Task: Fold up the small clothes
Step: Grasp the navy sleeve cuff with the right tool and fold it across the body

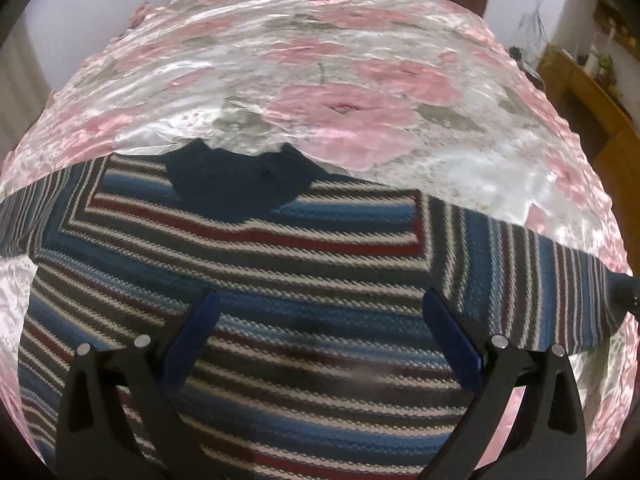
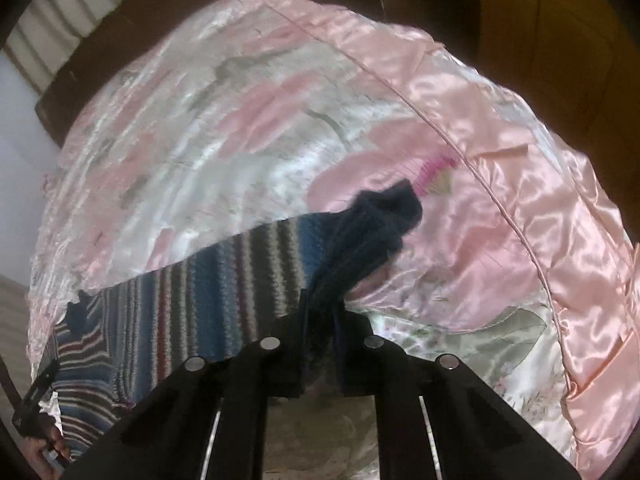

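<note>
Sweater [image 1: 280, 264]: striped knit — blue, grey, white, dark red — lying flat on the bed's floral satin bedspread [image 1: 360, 60], sleeves spread to either side.
Neck: navy collar [image 1: 240, 184] at the far edge in the left wrist view, pointing away from that camera; hem toward it.
Long axis: with both sleeves out, the widest run is sleeve to sleeve, crosswise to the left camera; body axis runs near to far.
Left gripper [image 1: 320, 320]: jaws released, wide apart over the chest, gripping nothing.
Right gripper [image 2: 320, 316]: jaws clenched on the navy cuff [image 2: 372, 220] of the right sleeve [image 2: 224, 264], cuff bunched ahead of the tips.
Step in hand (judgement): folding the right sleeve in across the body.
Doing it well: carry the cuff low and level toward the chest, keep the sleeve untwisted, crease at the shoulder seam — left gripper could pin the body, since satin looks slippery.
Risk: whole garment sliding with the pull.
</note>
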### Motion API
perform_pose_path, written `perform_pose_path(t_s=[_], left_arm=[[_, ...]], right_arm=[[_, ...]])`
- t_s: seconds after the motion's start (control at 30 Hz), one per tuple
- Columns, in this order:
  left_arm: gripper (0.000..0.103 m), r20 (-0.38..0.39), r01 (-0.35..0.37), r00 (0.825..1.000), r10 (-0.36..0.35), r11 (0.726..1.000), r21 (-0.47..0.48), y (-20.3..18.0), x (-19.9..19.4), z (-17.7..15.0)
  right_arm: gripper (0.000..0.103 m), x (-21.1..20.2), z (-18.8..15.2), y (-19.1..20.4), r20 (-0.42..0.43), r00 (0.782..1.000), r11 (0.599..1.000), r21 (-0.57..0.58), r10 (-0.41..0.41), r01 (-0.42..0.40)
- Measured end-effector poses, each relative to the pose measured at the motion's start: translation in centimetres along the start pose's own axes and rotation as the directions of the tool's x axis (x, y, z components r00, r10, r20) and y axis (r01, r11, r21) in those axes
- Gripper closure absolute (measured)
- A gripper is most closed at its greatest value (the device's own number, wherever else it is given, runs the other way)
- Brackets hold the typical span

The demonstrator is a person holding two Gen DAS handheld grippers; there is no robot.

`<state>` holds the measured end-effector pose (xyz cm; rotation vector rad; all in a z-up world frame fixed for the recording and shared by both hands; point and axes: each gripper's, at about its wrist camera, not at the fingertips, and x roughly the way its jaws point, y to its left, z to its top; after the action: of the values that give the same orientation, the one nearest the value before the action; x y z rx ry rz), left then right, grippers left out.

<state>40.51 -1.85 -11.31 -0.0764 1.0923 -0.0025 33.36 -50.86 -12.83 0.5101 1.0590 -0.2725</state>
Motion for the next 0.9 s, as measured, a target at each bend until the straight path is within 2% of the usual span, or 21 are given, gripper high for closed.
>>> perform_pose_path(t_s=[0.07, 0.1, 0.13, 0.27, 0.4, 0.57, 0.7, 0.77, 0.9], left_arm=[[0.003, -0.013, 0.002, 1.0, -0.002, 1.0, 0.015, 0.0, 0.2, 0.2], [0.003, -0.023, 0.004, 1.0, -0.003, 1.0, 0.024, 0.0, 0.4, 0.2], [0.003, -0.025, 0.01, 1.0, -0.009, 1.0, 0.029, 0.1, 0.3, 0.1], [0.003, -0.01, 0.016, 1.0, -0.016, 0.999, 0.038, 1.5, 0.0, 0.1], [0.003, -0.009, 0.0, 1.0, 0.0, 1.0, 0.007, 4.0, 0.1, 0.9], [0.003, -0.007, -0.006, 1.0, 0.006, 1.0, -0.016, 6.3, 0.4, 1.4], [0.003, -0.012, -0.007, 1.0, 0.007, 1.0, -0.028, 7.9, 0.9, 1.5], [0.003, -0.019, -0.006, 1.0, 0.005, 0.999, -0.046, 8.8, 1.3, 1.4], [0.003, -0.036, 0.004, 0.999, -0.006, 0.997, -0.076, 10.2, 1.9, 1.0]], right_arm=[[0.093, 1.3, -0.1, 0.1, -0.059, 0.995, 0.996, -0.005, -0.086, 0.086], [0.093, 1.6, -0.3, 0.1, -0.071, 0.987, 0.99, -0.022, -0.141, 0.14], [0.093, 1.6, -0.5, 0.4, -0.064, 0.985, 0.987, -0.033, -0.158, 0.156], [0.093, 0.2, -0.7, 3.5, 0.016, 0.999, 0.997, -0.052, -0.049, 0.05], [0.093, -0.7, -1.5, 10.4, 0.044, 0.999, 0.978, -0.209, 0.028, -0.018], [0.093, 1.2, -4.5, 20.1, -0.01, 0.994, 0.923, -0.37, 0.111, -0.107], [0.093, 3.5, -7.8, 27.1, -0.073, 0.985, 0.863, -0.473, 0.159, -0.175], [0.093, 4.8, -9.4, 29.7, -0.109, 0.978, 0.846, -0.491, 0.176, -0.207], [0.091, 7.8, -11.6, 32.8, -0.17, 0.973, 0.832, -0.508, 0.156, -0.222]])
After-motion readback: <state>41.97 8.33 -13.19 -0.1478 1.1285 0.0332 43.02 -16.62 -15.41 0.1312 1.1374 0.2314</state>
